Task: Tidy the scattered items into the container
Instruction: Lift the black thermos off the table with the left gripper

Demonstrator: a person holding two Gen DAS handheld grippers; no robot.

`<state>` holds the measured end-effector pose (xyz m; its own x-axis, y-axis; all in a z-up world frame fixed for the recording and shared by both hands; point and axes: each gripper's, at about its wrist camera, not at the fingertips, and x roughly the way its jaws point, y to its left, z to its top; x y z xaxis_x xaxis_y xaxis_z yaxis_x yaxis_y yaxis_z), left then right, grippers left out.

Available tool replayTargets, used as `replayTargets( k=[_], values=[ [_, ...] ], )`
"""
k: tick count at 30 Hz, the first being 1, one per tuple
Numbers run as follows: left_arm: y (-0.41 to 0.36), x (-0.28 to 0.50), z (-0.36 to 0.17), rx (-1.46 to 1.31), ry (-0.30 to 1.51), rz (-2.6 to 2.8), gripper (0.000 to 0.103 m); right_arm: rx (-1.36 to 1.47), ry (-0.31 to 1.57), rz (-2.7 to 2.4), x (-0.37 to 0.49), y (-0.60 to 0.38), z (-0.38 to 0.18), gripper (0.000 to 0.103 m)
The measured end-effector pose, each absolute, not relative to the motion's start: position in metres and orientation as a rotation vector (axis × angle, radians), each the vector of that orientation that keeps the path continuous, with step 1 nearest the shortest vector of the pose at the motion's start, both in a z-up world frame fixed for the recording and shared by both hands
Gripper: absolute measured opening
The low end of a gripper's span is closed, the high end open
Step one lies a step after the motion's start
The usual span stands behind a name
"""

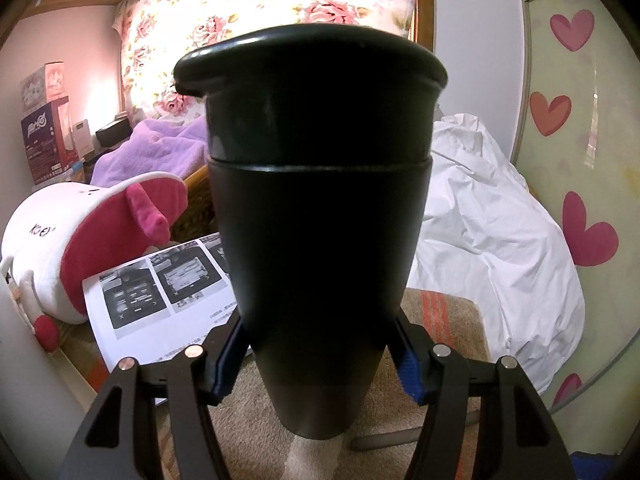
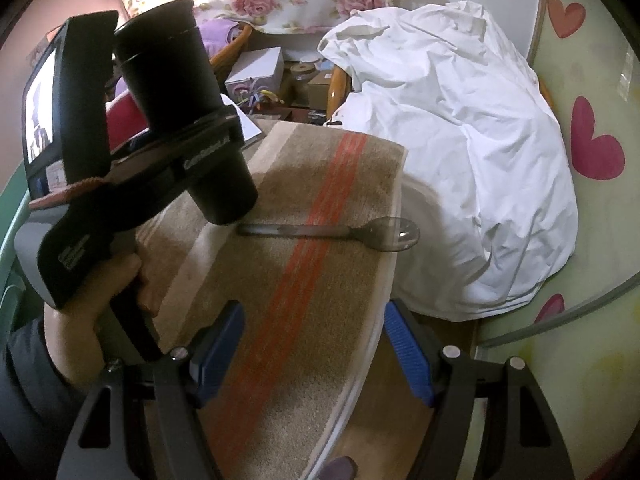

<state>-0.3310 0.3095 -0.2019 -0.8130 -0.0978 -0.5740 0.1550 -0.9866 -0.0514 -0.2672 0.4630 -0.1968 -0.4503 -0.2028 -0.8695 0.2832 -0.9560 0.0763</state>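
Black cup [image 1: 320, 216] pinched low between left gripper [image 1: 316, 364] pads, lifted above striped towel [image 2: 304, 280], tilted. Right gripper [image 2: 312, 348] spread, empty, near towel's near edge. Clear spoon [image 2: 332, 232] lies across towel, just beside cup base. I keep cup steady, upright, mouth reachable; bring right tongs along spoon handle.

You are working in a home bedroom: a rose-print pillow [image 1: 256, 12] beyond your left tongs, crumpled white bedding [image 2: 452, 152] ahead of the right, heart-decorated wardrobe door [image 1: 576, 128] alongside.
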Motion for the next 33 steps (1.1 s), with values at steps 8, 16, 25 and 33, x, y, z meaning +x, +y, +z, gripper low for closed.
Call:
replayTargets(
  k=[8,16,25,33],
  values=[
    [0.315,-0.330,-0.189,0.873,0.127,-2.881,0.067,1.435,0.115,-2.463,-0.268,0.462,-0.189,0.076],
    [0.332,-0.333,-0.157,0.781,0.102,-2.940,0.067,1.416,0.107,-2.486,-0.266,0.462,-0.172,0.076],
    [0.339,-0.324,-0.126,0.733,0.124,-2.978,0.067,1.351,0.108,-2.530,-0.258,0.460,-0.135,0.076],
    [0.335,-0.304,-0.095,0.689,0.129,-3.009,0.067,1.338,0.099,-2.558,-0.245,0.461,-0.113,0.076]
  ],
)
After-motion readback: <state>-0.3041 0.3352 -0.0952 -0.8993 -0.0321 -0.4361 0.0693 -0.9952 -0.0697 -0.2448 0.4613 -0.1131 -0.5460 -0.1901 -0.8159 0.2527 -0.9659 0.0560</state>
